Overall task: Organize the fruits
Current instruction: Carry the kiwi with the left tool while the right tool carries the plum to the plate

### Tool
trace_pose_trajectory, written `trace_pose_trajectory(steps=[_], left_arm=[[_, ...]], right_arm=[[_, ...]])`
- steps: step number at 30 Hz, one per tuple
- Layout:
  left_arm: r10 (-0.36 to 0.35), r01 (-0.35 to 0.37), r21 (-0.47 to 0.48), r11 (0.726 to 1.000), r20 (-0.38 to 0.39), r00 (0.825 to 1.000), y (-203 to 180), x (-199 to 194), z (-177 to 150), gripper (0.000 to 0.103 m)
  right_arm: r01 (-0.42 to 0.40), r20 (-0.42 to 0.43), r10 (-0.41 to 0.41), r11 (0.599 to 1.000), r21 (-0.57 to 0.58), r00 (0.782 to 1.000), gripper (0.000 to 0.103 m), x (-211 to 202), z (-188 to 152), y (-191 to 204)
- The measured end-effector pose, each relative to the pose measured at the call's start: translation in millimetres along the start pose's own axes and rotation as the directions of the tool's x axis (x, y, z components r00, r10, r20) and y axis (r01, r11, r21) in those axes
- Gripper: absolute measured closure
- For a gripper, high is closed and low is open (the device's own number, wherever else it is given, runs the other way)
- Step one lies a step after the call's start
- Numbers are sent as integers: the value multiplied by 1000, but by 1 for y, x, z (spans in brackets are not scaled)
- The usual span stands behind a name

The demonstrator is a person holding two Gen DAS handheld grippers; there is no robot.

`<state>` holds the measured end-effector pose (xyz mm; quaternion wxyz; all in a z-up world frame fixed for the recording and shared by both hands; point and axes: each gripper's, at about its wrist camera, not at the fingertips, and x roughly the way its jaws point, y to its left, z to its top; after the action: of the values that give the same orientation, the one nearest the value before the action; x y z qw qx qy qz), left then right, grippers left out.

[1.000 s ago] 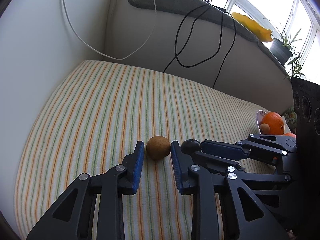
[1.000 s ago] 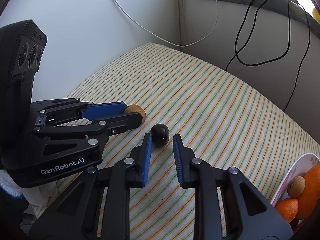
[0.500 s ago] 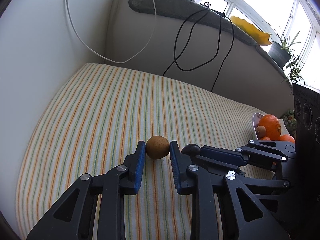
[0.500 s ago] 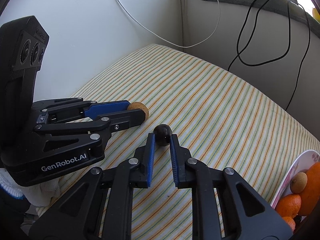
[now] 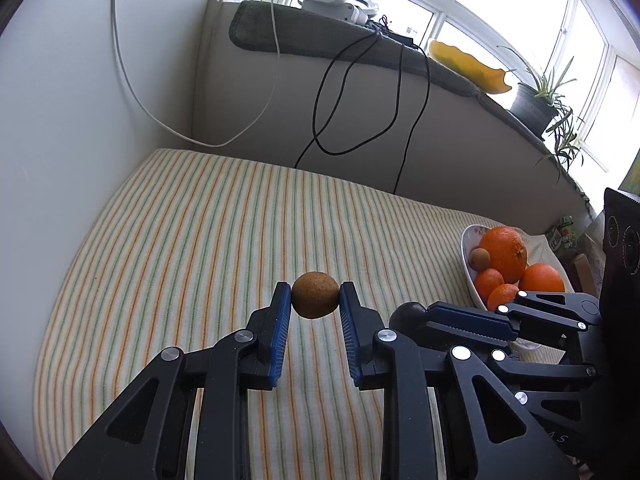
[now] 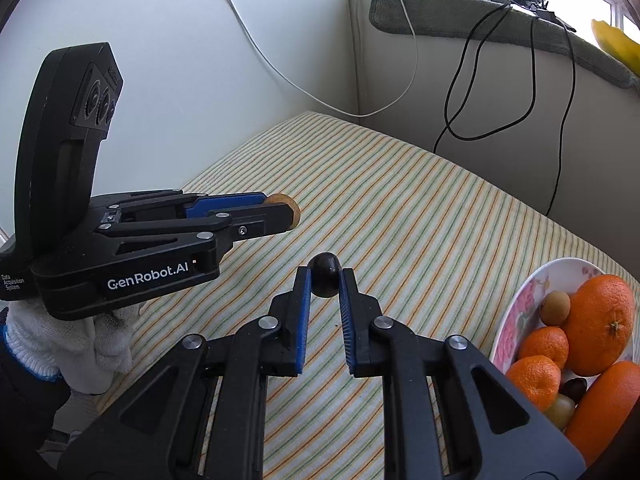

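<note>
Blue rubber pads line both fingers of each black gripper. The left gripper (image 5: pixel 315 300) is closed on a small round brown fruit (image 5: pixel 315 294), which is pinched between the fingertips and held clear above the striped cloth (image 5: pixel 200 240). The right gripper (image 6: pixel 325 280) is likewise closed on a small dark, glossy fruit (image 6: pixel 325 274), gripped at the fingertips and held off the cloth. In the right wrist view the left gripper extends in from the left edge, with a white-gloved hand (image 6: pixel 72 336) beneath its body and the brown fruit visible at its tip. The two grippers sit side by side, near each other but apart. A white bowl (image 5: pixel 466 248) with a floral pattern rests on the cloth to the right of both grippers; it contains several oranges (image 5: pixel 503 254), a small brown fruit and, per the right wrist view, a dark fruit and a pale green one. Black and white cables (image 5: pixel 332 92) hang down the wall behind the cloth.
</note>
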<state>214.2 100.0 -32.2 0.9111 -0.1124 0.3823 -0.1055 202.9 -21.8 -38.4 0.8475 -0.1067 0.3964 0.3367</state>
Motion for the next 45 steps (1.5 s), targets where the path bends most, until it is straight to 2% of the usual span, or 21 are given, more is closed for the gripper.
trace_pose_trajectory(steps=[7,16,20,23,24,26,27,35,42,45], left_arm=[[-23,23,30,999,8,1000,-23,-6,0,80],[-75,75,74,994,2,997,-63,2,-1,80],[-85,85,95,992,-5,996,-78,7,-2,80],[-86,85,99,991,2,996,-82,5,-1,80],[-84,83,99,992,4,996,-82,4,-1,80],[-80,79,96,992,7,997,-81,1,-2,80],[-77,76,95,993,7,997,-80,1,-2,80],[-58,57,92,994,14,998,-70,-7,-5,80],[-59,58,88,994,11,998,-69,-5,-6,80],[-62,61,89,994,10,998,-71,-5,-7,80]], right_arm=[[25,48,-26,999,22,999,89,-40,-15,-12],[76,83,-83,994,78,993,94,-81,-38,-46],[41,76,-50,992,117,996,94,-90,-50,-60],[-24,48,18,993,119,999,93,-86,-57,-58],[-24,37,20,993,114,999,90,-84,-60,-55],[-18,16,17,996,84,1000,78,-77,-64,-47],[-13,7,13,997,70,1000,77,-73,-65,-44],[3,-74,-1,999,33,997,77,-37,-65,-34],[10,-101,-7,1000,30,995,77,-25,-64,-37],[9,-99,-7,1000,18,995,81,-21,-61,-36]])
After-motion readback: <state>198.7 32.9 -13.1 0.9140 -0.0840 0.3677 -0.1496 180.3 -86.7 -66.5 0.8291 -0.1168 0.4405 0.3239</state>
